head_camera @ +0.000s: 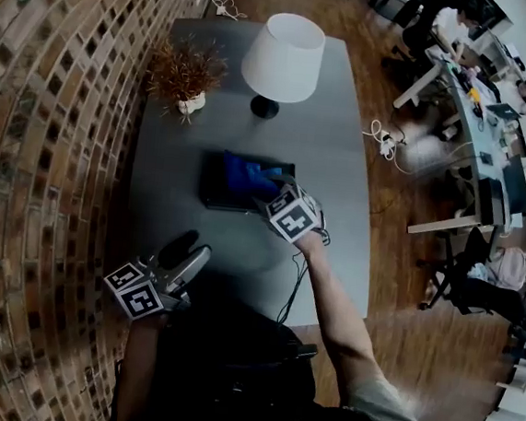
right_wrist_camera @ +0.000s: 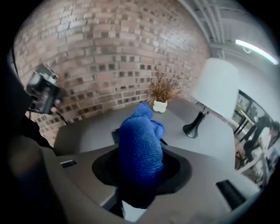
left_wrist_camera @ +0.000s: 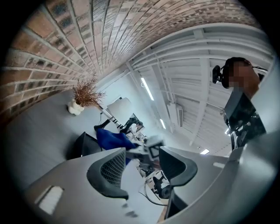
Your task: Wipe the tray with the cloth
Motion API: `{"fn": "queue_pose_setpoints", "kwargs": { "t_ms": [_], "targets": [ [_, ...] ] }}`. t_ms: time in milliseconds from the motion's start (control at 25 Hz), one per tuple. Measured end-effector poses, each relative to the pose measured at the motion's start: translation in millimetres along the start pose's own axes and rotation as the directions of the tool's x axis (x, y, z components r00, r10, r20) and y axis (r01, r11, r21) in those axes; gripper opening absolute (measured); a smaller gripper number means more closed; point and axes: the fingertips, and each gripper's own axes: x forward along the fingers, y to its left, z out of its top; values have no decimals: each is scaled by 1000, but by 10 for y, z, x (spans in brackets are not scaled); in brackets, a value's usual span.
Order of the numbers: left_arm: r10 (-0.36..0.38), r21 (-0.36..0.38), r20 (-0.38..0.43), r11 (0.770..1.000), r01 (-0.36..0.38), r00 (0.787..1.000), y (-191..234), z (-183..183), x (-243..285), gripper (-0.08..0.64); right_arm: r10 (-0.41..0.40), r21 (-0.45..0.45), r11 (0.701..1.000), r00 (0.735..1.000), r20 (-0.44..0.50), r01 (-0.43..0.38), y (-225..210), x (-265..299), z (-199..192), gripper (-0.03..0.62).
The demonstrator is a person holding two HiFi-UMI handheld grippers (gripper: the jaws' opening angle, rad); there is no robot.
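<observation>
A black tray (head_camera: 212,186) lies in the middle of the grey table, with a blue cloth (head_camera: 246,174) bunched on its right half. My right gripper (head_camera: 278,197) is at the tray's right end. In the right gripper view it (right_wrist_camera: 141,168) is shut on the cloth (right_wrist_camera: 140,144), which stands up between the jaws and hides most of the tray. My left gripper (head_camera: 190,252) hovers near the table's front left corner, apart from the tray. In the left gripper view its jaws (left_wrist_camera: 142,159) stand open with nothing between them, and the tray (left_wrist_camera: 83,144) and cloth (left_wrist_camera: 109,138) lie beyond.
A white-shaded lamp (head_camera: 282,57) and a small potted dry plant (head_camera: 188,73) stand at the far end of the table (head_camera: 341,166). A brick wall (head_camera: 39,137) runs along the left side. A black cable (head_camera: 293,286) trails over the front edge. Office desks fill the right.
</observation>
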Motion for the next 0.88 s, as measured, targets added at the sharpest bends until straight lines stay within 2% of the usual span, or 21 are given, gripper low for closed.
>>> {"fn": "queue_pose_setpoints", "kwargs": {
  "t_ms": [40, 120, 200, 280, 360, 400, 440, 520, 560, 600, 680, 720, 800, 880],
  "targets": [
    [5, -1, 1, 1000, -5, 1000, 20, -1, -29, 222, -8, -38, 999, 998, -65, 5, -78, 309, 45, 163],
    [21, -14, 9, 1000, -21, 1000, 88, 5, -117, 221, 2, -56, 998, 984, -179, -12, -152, 826, -20, 167],
    [47, -30, 23, 998, -46, 999, 179, 20, -228, 221, 38, -76, 995, 969, -244, -58, -52, 1040, -79, 163],
    [73, -51, 39, 996, -71, 997, 296, 31, -336, 221, 134, -143, 972, 937, -323, -188, 310, 946, -136, 161],
    [90, -79, 48, 993, -87, 995, 429, 17, -414, 221, 227, -218, 917, 888, -401, -333, 691, 747, -173, 161],
    [95, -90, 47, 992, -91, 994, 490, 2, -436, 222, 235, -229, 910, 884, -405, -346, 722, 693, -148, 161],
    [97, -98, 44, 991, -92, 994, 540, -9, -443, 221, 210, -213, 928, 903, -375, -305, 611, 695, -77, 161],
    [89, -100, 40, 991, -85, 995, 584, -4, -418, 221, 86, -133, 984, 964, -253, -123, 133, 829, 180, 162],
    [81, -97, 41, 992, -77, 996, 580, 10, -393, 221, 21, -83, 996, 979, -204, -39, -104, 929, 289, 163],
    [73, -95, 43, 993, -68, 996, 567, 25, -369, 221, -17, -34, 999, 984, -179, 11, -260, 1039, 340, 163],
    [64, -93, 45, 994, -59, 997, 541, 41, -346, 222, -7, 31, 999, 983, -185, 13, -266, 1232, 305, 164],
    [63, -92, 45, 994, -59, 997, 537, 41, -350, 221, 13, 30, 1000, 980, -197, -7, -160, 1268, 274, 169],
    [66, -97, 41, 993, -61, 997, 565, 32, -370, 221, 72, -15, 997, 971, -228, -77, 201, 1213, 220, 168],
    [71, -110, 35, 992, -67, 997, 630, 7, -388, 221, 104, -110, 984, 959, -263, -137, 614, 1095, 128, 167]
  ]
}}
